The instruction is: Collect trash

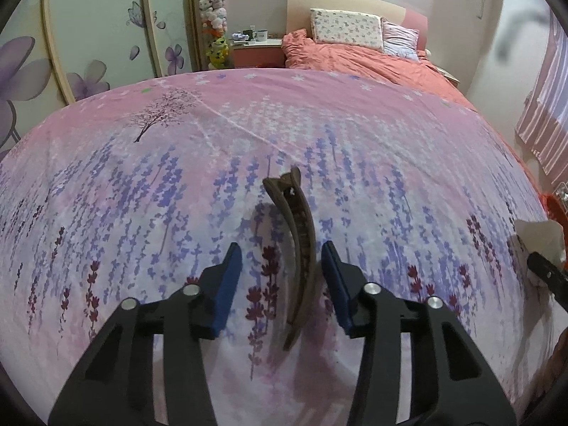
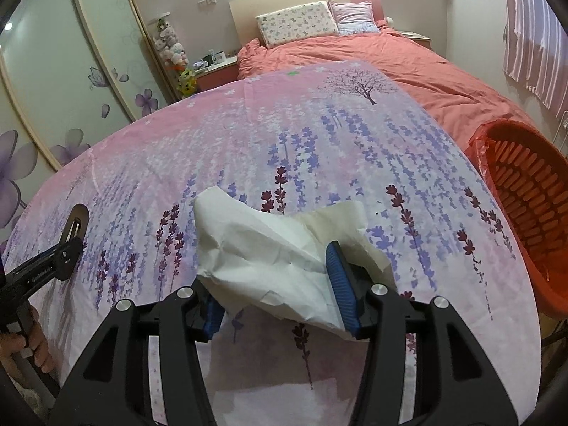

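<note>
A long brown hair clip lies on the pink lavender-print cloth, between the blue pads of my left gripper, which is open around it without touching. A crumpled white tissue lies on the same cloth. My right gripper is open with the tissue between its fingers; the left pad is partly hidden under the paper. The tissue also shows at the right edge of the left wrist view. The left gripper and the clip show at the left in the right wrist view.
A red slatted basket lined with a red bag stands at the cloth's right edge. Beyond lies a bed with a coral duvet and pillows. A nightstand with mugs and floral wardrobe doors are at the left.
</note>
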`<state>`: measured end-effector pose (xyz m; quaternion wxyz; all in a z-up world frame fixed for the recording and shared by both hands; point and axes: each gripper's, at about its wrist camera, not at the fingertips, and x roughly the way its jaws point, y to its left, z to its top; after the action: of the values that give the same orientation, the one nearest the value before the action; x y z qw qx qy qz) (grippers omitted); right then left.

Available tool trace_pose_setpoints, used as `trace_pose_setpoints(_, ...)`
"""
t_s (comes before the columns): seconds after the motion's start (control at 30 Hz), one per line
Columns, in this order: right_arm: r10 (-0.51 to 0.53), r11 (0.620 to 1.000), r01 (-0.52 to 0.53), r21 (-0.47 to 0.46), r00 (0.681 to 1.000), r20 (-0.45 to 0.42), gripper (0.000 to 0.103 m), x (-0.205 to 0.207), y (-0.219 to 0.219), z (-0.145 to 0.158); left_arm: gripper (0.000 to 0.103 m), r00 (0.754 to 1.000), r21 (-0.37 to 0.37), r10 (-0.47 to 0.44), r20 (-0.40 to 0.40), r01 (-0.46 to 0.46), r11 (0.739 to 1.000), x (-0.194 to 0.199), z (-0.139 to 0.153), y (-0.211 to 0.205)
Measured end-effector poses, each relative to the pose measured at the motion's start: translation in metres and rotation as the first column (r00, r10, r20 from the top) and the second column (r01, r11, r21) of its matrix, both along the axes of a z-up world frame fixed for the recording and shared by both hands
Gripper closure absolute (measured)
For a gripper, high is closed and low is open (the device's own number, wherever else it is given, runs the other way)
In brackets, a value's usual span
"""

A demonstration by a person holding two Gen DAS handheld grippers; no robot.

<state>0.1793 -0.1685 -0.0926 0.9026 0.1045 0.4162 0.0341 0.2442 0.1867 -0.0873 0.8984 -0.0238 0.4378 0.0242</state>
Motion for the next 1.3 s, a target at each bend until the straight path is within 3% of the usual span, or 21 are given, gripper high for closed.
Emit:
trace_pose_setpoints(0.43, 0.024, 0.999, -0.024, 0.038, 1.000, 0.009, 0.049, -0.013, -0.009, 0.001, 0.070, 1.000, 0.017, 0.006, 0.001, -0.006, 1.000, 0.016, 0.002, -0.007)
trace_pose_setpoints(0.57, 0.027, 0.999, -0.027, 0.040, 1.000, 0.008, 0.050, -0.015, -0.008, 0.003, 0.088, 1.000, 0.018, -0.001, 0.002, 0.001, 1.000, 0.019, 0.003, -0.009)
trace_pose_setpoints(0.6, 0.029, 0.999, -0.029, 0.040, 1.000, 0.012, 0.055, -0.017, -0.007, 0.004, 0.089, 1.000, 0.019, -0.002, 0.001, 0.002, 1.000, 0.020, 0.004, -0.010)
trace_pose_setpoints(0.73, 0.031, 0.999, -0.033, 0.036, 0.999, 0.038, 0.063, -0.021, -0.007, 0.012, 0.089, 1.000, 0.029, -0.007, 0.008, 0.006, 1.000, 0.020, 0.006, -0.012)
trace_pose_setpoints(1.07, 0.024, 0.999, -0.028, 0.032, 0.994, 0.104, 0.065, -0.029, -0.010, 0.040, 0.089, 0.997, 0.067, -0.049, 0.064, 0.045, 0.997, -0.007, 0.029, -0.028)
trace_pose_setpoints(1.17, 0.039, 0.999, -0.039, -0.009, 0.997, 0.073, 0.063, -0.023, -0.003, 0.031, 0.089, 0.995, 0.070, -0.073, 0.074, 0.068, 0.995, -0.016, 0.034, -0.038)
trace_pose_setpoints(1.27, 0.063, 0.998, -0.062, -0.013, 0.998, 0.013, 0.053, -0.016, 0.000, 0.015, 0.089, 0.994, 0.075, -0.090, 0.064, 0.085, 0.994, -0.022, 0.032, -0.046)
trace_pose_setpoints(1.3, 0.067, 0.998, -0.067, -0.020, 0.998, 0.003, 0.045, -0.016, 0.000, 0.011, 0.089, 0.994, 0.075, -0.093, 0.061, 0.088, 0.993, -0.022, 0.032, -0.049)
